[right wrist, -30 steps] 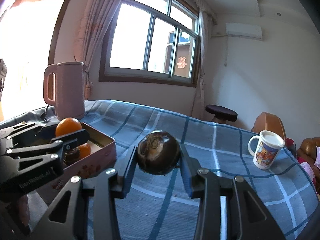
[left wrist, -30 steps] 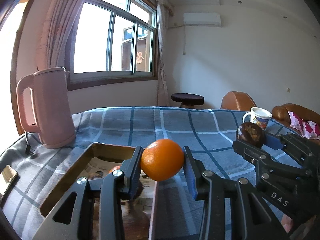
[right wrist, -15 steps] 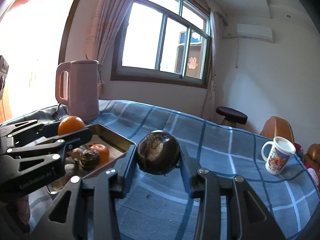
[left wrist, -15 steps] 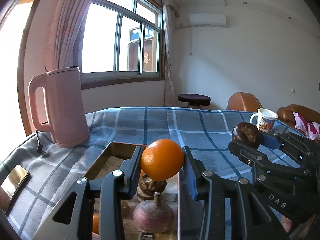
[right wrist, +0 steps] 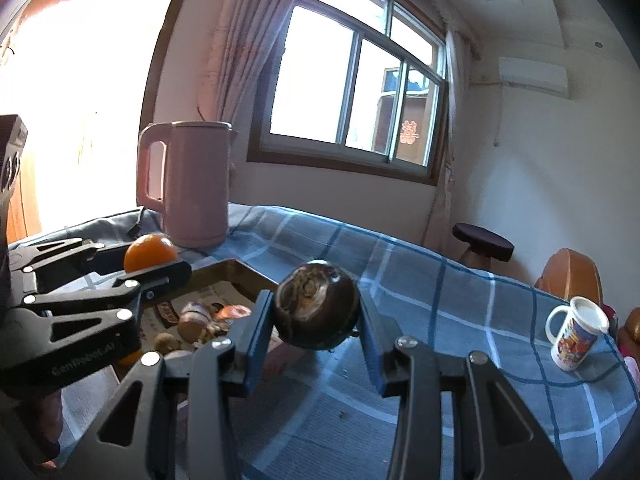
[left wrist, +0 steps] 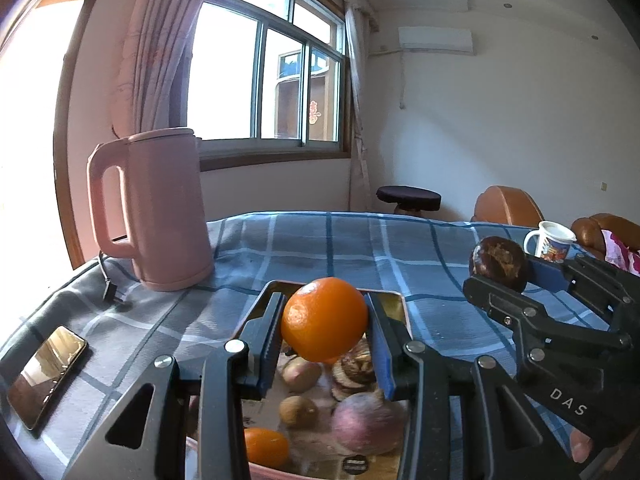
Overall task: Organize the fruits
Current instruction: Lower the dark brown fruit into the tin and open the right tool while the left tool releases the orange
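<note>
1. Tin tray (left wrist: 394,300): near end cut off by the lower frame edge; interior largely masked by the left gripper (left wrist: 325,330) and its orange (left wrist: 324,318).
2. Tray contents (left wrist: 362,424): blurred; kinds indeterminate.
3. Small round label (left wrist: 354,465) in the tray: text illegible.
4. Phone (left wrist: 46,376): near corner clipped by the fisheye rim.
5. Mug (right wrist: 576,336): printed design too small to make out.
6. Patterned cloth (left wrist: 624,250): cut off at right.

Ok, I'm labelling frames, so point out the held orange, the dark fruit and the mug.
orange (left wrist: 324,319), left wrist view, middle of its peel.
dark fruit (right wrist: 316,311), right wrist view, its front face.
mug (right wrist: 576,338), right wrist view, printed side.
</note>
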A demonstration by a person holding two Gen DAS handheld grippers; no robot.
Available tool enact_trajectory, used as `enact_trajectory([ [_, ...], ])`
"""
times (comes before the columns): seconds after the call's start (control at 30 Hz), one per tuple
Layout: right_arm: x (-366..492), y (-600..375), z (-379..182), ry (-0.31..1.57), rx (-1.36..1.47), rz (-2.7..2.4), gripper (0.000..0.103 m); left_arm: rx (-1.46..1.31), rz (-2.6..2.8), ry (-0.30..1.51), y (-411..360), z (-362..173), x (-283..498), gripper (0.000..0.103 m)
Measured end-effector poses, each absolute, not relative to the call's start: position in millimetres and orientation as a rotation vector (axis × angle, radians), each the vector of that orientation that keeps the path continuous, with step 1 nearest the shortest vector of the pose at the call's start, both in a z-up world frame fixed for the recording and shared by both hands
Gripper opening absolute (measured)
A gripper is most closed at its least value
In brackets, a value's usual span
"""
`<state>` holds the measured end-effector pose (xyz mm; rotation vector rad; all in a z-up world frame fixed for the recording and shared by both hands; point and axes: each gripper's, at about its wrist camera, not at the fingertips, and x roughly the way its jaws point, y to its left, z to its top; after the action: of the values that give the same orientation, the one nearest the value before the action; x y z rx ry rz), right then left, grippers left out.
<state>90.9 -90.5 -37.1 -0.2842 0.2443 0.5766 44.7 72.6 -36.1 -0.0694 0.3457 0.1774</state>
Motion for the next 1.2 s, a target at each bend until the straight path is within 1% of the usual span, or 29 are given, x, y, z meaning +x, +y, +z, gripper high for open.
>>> enact_trajectory([
  [0.77, 80, -40, -40, 0.254, -0.336, 0.665, 0.044, -0.093, 0.260, 0.371, 119, -42, 39, 0.041],
  [1.2, 86, -17, -52, 0.302, -0.354, 0.703, 0.044, -0.115, 0.278, 0.398, 139, -47, 40, 0.041],
])
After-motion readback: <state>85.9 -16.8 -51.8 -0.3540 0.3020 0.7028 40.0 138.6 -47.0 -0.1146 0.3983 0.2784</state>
